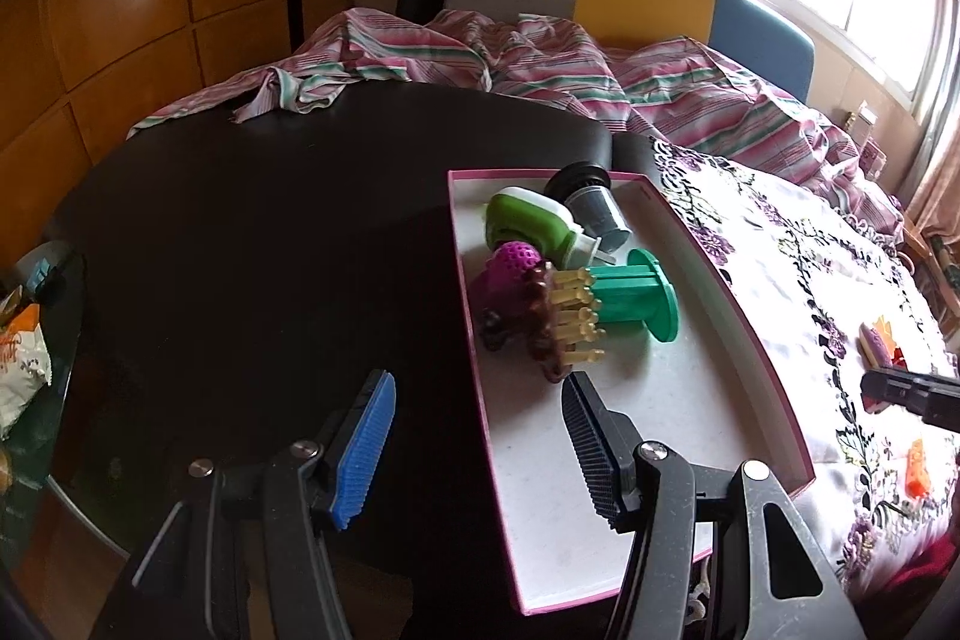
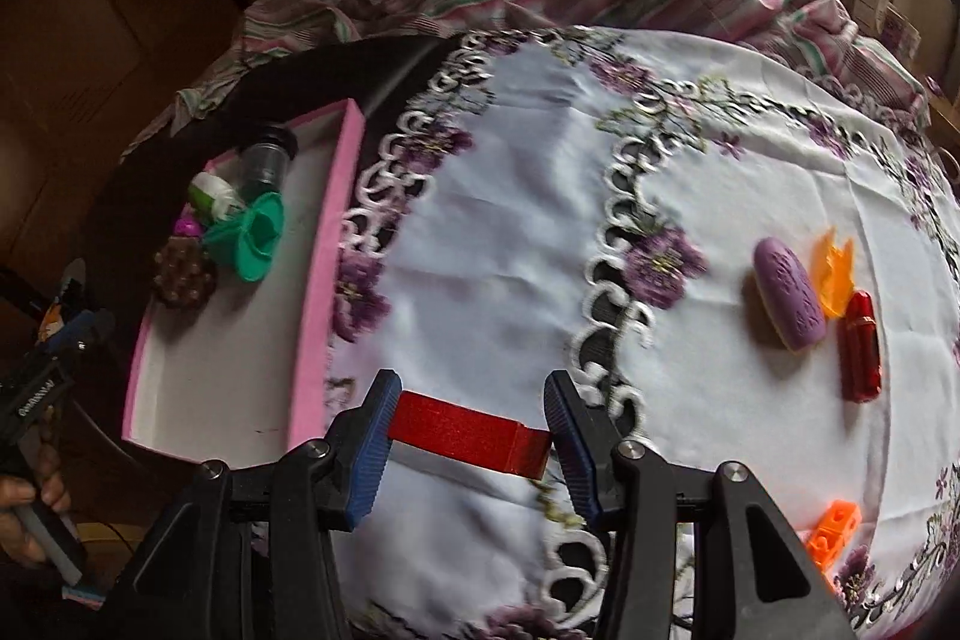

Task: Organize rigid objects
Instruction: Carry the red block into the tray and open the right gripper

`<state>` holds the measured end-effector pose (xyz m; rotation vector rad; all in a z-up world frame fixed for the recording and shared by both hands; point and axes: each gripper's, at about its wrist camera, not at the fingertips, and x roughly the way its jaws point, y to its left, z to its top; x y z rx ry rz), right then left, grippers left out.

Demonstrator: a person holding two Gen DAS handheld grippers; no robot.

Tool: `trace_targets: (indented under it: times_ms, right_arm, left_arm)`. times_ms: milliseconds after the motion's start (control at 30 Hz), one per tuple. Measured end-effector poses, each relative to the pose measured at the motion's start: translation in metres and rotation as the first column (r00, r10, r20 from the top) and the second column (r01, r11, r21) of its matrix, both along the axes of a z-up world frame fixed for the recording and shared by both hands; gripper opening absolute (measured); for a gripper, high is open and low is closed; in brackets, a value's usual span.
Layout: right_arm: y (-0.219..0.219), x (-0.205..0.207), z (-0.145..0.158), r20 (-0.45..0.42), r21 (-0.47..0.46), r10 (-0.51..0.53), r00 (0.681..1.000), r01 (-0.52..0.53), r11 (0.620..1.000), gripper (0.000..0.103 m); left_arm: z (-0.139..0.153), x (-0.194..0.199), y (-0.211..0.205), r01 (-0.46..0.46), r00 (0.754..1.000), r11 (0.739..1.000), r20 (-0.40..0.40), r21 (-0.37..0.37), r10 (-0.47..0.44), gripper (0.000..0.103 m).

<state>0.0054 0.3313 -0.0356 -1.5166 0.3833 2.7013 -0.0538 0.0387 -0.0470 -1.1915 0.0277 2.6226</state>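
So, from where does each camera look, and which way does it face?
Left wrist: sits behind the open left gripper, looks forward over the tray toward bed and window; its fingers and the other gripper's tip at right show.
Right wrist: sits behind the right gripper, which holds a red block, looks over the tablecloth; a hand shows at left.
Shared: tray, green spool, tablecloth.

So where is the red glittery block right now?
In the right wrist view the red glittery block sits clamped between the right gripper fingers, above the floral tablecloth, just right of the pink tray.
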Motion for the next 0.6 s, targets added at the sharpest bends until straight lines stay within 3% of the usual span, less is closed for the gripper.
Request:
trace_targets:
  times_ms: [200, 400, 600]
  right_arm:
    - [-0.069, -0.031, 0.011, -0.048, -0.028, 0.160, 0.986, -0.162, 0.986, 0.050]
    - [-0.137, -0.065, -0.013, -0.007, -0.067, 0.280, 0.960, -0.280, 0.958, 0.050]
    - [-0.193, -0.087, -0.032, 0.016, -0.037, 0.352, 0.936, -0.351, 0.936, 0.050]
  left_arm:
    - [-0.003, 0.000, -0.016, -0.040, 0.999, 0.999, 0.003, 0.012, 0.040, 0.059]
    - [-0.004, -0.005, -0.033, -0.078, 0.997, 0.997, 0.006, 0.026, 0.078, 0.059]
    - [-0.007, -0.011, -0.048, -0.119, 0.993, 0.993, 0.015, 0.015, 0.119, 0.057]
